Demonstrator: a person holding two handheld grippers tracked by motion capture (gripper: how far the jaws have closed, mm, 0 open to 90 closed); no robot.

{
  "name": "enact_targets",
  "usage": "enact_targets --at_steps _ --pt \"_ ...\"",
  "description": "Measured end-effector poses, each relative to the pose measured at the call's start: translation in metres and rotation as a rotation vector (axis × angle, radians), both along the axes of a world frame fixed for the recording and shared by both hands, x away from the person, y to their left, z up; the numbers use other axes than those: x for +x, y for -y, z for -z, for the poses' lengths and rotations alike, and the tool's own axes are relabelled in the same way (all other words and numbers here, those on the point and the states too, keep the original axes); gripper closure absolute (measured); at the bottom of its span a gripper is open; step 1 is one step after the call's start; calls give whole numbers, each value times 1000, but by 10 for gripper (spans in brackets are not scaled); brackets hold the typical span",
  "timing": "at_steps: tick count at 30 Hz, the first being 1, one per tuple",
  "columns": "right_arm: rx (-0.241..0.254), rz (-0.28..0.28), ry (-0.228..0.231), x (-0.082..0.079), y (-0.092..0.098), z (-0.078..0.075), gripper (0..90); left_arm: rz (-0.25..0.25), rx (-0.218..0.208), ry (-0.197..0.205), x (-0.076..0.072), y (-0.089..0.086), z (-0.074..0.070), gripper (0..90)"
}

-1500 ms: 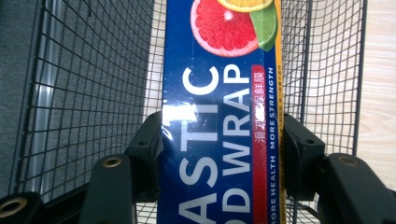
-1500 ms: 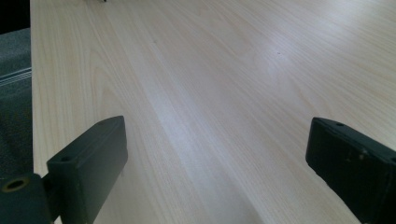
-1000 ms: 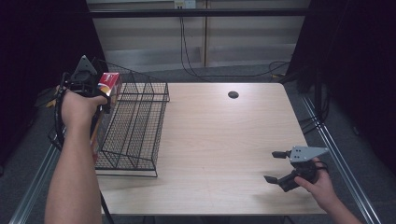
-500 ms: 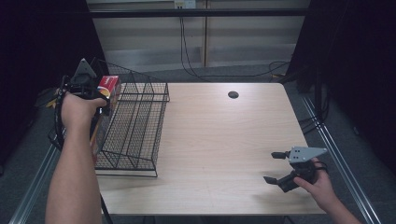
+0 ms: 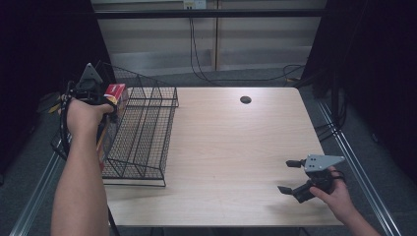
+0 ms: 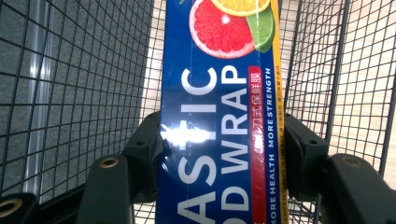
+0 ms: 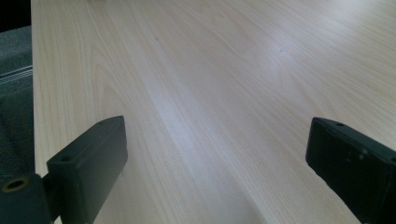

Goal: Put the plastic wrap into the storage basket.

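A light wooden table with a fine grain takes up the middle of the high view, its bare top catching a soft sheen. Near its far edge sits a small dark round hole. Beyond the table, black cables hang down a pale panelled wall and trail across the grey floor. A white socket plate sits at the top of that wall. Dark curtains close off both sides. Metal rails run along the floor on the table's right, and another rail lies along its left, beside grey carpet.
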State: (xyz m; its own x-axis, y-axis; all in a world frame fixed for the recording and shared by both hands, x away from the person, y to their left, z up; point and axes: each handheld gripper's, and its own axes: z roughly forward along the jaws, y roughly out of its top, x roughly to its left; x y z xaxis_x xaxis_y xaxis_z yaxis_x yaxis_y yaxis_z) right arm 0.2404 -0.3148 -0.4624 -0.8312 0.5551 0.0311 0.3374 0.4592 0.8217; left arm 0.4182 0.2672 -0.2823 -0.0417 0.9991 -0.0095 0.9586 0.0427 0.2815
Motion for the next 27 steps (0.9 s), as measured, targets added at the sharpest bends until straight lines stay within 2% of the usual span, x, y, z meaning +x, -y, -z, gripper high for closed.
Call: enact_targets --at_steps 6,9,12,13,15,16,19,23,27 --pt "1 9 -1 -2 1 0 53 -5 4 -9 1 -3 4 412" --pt "1 10 -1 -2 2 0 53 -18 -10 -11 0 -5 7 410" --pt "-3 11 2 -2 1 0 53 -25 2 -10 0 -6 8 402" --pt "-3 8 2 -2 0 -1 53 -27 11 5 0 -7 6 396" --pt "1 3 1 -1 -1 -1 53 -35 13 66 -1 -9 -6 344" --pt "-4 1 2 -1 -2 0 53 -30 13 77 -2 -7 -10 336" --pt "-13 -4 -1 0 -2 1 53 -14 -2 78 -3 -3 -19 321" --pt "-9 3 0 -1 -1 0 53 12 3 90 -3 2 -25 309" --pt "2 4 3 -2 0 -1 53 42 -41 114 -4 16 -32 268"
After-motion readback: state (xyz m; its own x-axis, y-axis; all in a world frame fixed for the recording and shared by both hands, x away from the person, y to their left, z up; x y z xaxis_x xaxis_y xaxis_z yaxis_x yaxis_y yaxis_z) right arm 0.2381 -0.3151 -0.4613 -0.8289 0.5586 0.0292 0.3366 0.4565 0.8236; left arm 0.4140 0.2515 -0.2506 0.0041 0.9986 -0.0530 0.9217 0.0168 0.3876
